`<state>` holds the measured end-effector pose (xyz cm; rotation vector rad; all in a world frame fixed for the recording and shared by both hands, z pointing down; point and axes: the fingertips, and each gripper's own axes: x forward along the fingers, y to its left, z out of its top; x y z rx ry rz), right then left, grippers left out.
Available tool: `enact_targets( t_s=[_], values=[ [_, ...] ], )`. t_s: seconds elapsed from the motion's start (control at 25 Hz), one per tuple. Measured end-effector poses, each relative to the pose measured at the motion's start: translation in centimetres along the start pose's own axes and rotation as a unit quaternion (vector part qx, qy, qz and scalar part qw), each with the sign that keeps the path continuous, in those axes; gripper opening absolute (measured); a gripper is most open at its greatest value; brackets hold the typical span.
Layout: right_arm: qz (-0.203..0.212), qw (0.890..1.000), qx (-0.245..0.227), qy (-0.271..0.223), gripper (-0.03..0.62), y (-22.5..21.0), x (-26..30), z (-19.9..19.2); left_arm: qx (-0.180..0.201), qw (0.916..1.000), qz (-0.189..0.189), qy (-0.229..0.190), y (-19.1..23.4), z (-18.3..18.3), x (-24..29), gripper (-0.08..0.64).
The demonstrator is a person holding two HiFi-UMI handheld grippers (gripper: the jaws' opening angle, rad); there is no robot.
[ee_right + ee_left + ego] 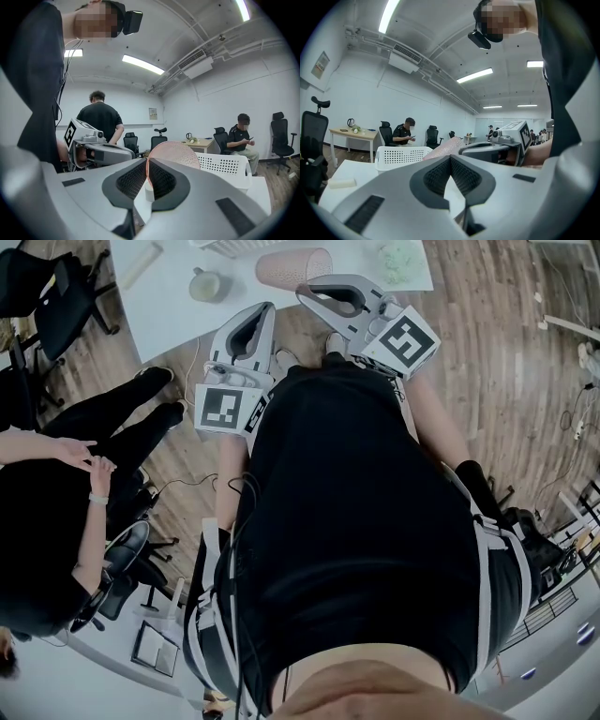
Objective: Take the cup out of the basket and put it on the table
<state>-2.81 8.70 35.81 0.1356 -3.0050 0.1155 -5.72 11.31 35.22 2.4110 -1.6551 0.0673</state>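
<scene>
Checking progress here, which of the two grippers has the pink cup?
The right gripper, its jaws clamped on the rim of the pink cup; the left gripper is shut and empty.

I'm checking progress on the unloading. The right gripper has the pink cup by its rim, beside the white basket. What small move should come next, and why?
Probably lower the pink cup onto bare table, turning it upright on the way. The right gripper is clamped on the cup's rim. The cup appears clear of the white basket and hangs on its side above the table, so only the set-down seems left.
</scene>
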Motion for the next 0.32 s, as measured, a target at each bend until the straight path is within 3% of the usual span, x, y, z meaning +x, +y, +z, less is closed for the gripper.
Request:
enact_targets(
  t_s=[0.32],
  values=[
    [0.002,1.0,0.007,-0.016,0.032,-0.1,0.49,0.34,-0.001,1.0,0.0,0.001,0.28,-0.33,0.19,0.02]
  ],
)
